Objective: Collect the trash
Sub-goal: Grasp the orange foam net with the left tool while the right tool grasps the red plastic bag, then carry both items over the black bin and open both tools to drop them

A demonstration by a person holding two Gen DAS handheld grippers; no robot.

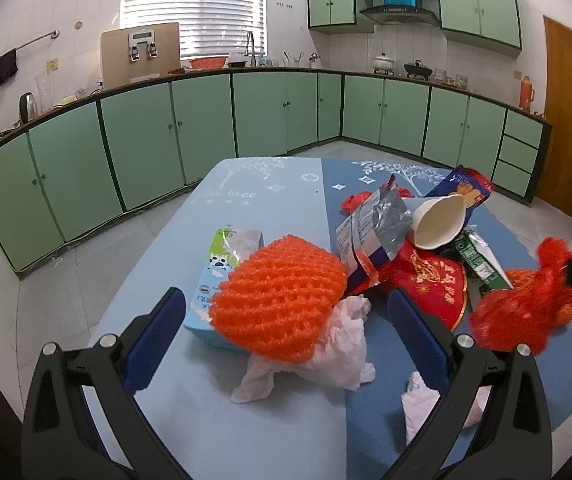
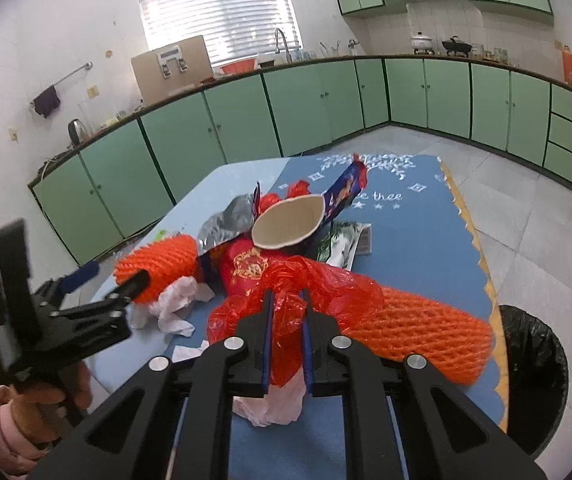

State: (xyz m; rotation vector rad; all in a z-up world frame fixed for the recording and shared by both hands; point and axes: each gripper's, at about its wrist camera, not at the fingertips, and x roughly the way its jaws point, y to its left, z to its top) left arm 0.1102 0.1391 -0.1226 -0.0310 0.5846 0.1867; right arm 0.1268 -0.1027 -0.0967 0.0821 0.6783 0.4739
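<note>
On the blue table [image 1: 246,208] lies a heap of trash. My left gripper [image 1: 286,308] stands open, its blue pads on either side of an orange foam net [image 1: 282,300] without touching it. The net rests on a crumpled white tissue [image 1: 341,348] and a milk carton [image 1: 214,276]. My right gripper [image 2: 287,304] is shut on a red plastic bag [image 2: 297,280], pinched between its pads; the same red plastic bag [image 1: 525,308] shows at the right of the left wrist view. A second orange foam net [image 2: 425,336] lies right of it.
A paper cup [image 2: 286,220], a silver foil bag [image 1: 373,232], a red packet [image 1: 433,280] and a blue wrapper [image 2: 345,188] fill the pile's middle. A bin with a black liner [image 2: 533,376] stands on the floor past the table's right edge. Green cabinets line the walls.
</note>
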